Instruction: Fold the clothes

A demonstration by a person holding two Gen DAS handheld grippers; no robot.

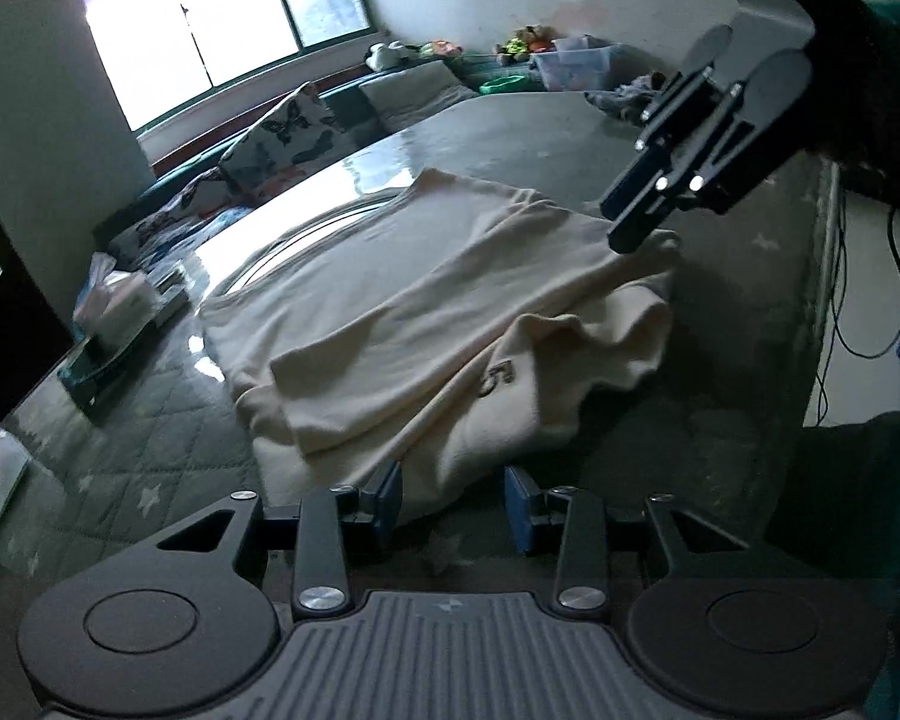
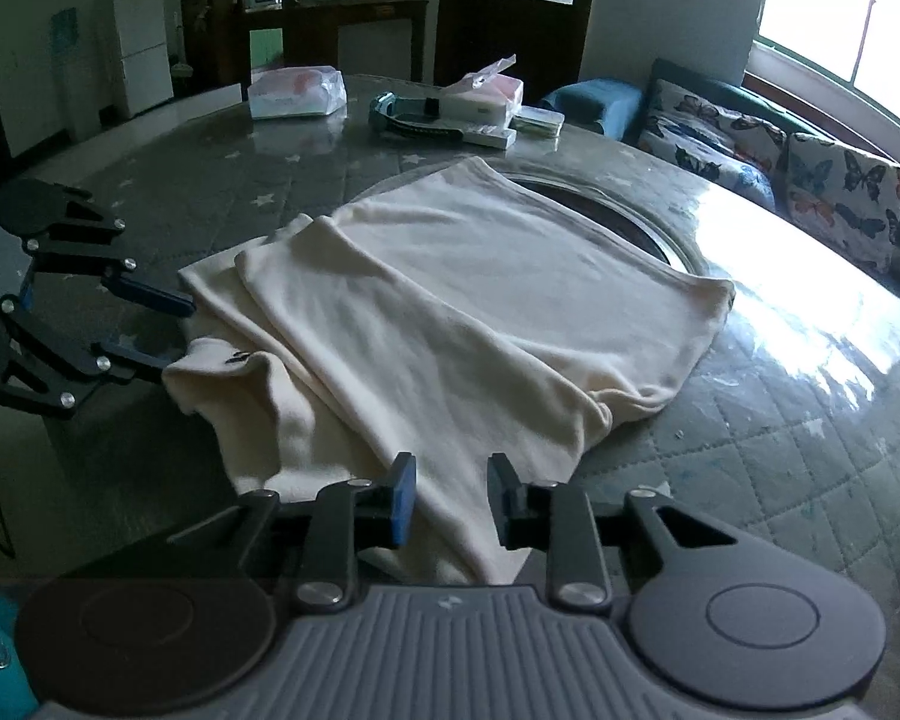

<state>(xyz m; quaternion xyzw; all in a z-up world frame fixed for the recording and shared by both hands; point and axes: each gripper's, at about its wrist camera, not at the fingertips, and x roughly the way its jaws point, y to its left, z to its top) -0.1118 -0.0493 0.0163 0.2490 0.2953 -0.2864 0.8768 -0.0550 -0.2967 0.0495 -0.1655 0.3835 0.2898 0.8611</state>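
Left gripper (image 1: 453,504): jaws released, straddling the near hem of the cream garment (image 1: 426,312). Right gripper (image 2: 450,498): jaws released over the opposite edge. The garment lies partly folded on the quilted desk (image 2: 780,450).

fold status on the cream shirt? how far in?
Done: the cream shirt lies on the quilted table with one side already folded over the body, layered edges showing. In hand: nothing gripped; the left gripper and right gripper are both open at its near edges. Left: the bunched part with the dark lettering is still rumpled, and the final folds remain.
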